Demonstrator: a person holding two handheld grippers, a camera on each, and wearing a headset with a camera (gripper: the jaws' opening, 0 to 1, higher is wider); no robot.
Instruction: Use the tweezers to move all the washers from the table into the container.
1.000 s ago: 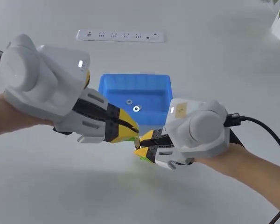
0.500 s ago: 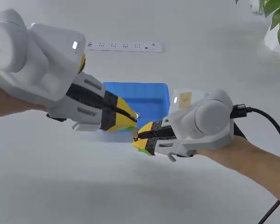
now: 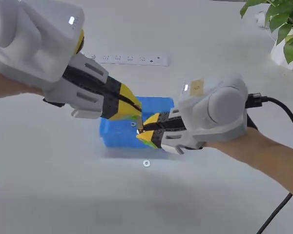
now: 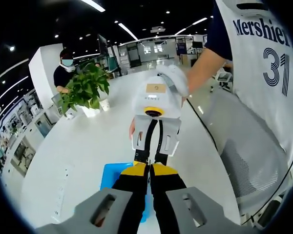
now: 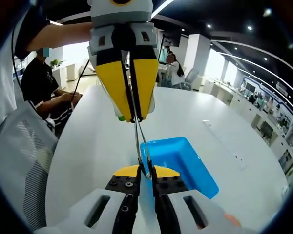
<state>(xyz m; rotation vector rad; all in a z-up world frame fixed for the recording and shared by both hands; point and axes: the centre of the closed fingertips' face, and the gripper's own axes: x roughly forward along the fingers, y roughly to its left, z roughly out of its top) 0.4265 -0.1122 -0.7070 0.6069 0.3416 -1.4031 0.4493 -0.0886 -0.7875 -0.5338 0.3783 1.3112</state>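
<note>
The left hand-held gripper [image 3: 135, 111] comes in from the left side of the surface [image 3: 49, 190] and is clamped on the upper end of the tweezers [image 5: 138, 141]. In the right gripper view its yellow jaws are pressed flat against the two thin metal legs. The right hand-held gripper [image 3: 145, 132] faces it from the right with a black cable trailing behind. Its jaws are drawn close about the lower end of the tweezers, gripping them near the tips. The two sets of jaws nearly meet above the blue container [image 3: 115, 136], which sits about midway between the near and far edges of the surface. Whether the tweezer tips carry anything cannot be told.

One washer [image 3: 133, 124] lies on the container's floor, just below the left jaws in the head view. Another washer [image 3: 146, 163] lies on the bare surface just outside the container's near wall, toward the near edge. A white power strip [image 3: 127, 59] lies toward the far edge, and a potted plant [image 3: 276, 24] stands at the far right corner.
</note>
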